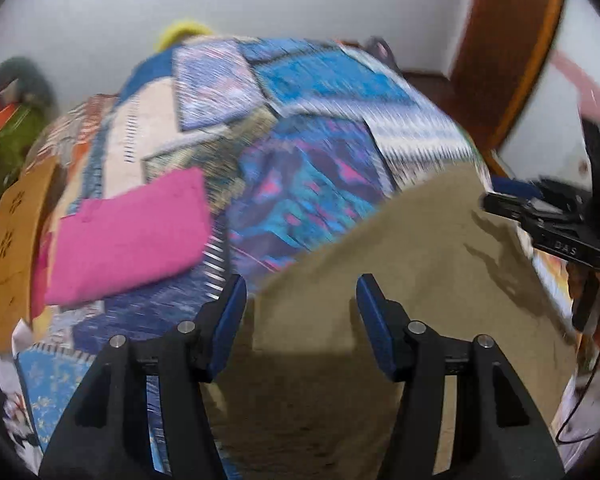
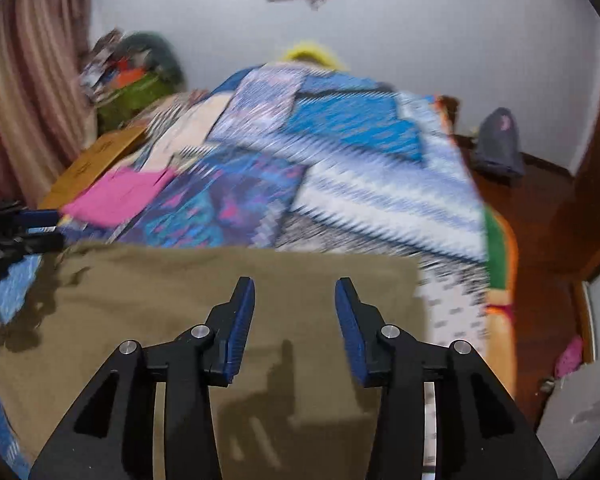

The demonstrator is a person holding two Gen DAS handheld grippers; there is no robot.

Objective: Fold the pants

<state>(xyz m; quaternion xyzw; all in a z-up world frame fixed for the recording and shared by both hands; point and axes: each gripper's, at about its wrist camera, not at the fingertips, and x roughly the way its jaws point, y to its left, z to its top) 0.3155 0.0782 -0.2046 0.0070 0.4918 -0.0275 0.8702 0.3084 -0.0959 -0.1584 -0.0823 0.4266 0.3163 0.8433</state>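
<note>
Orange board (image 1: 8,240) at far left edge of bed. Pink folded cloth (image 1: 132,236) beside it on patchwork quilt (image 1: 300,176). Left hand-held gripper (image 1: 300,300): jaws spread, nothing between blue pads, poised above pants. Olive-brown pants (image 2: 228,300) lie flat on near part of bed, straight folded edge toward far side. Right hand-held gripper (image 2: 295,304): jaws apart, empty, over pants. Grey bag (image 2: 498,144) on wooden floor, right. Frames motion-blurred.
</note>
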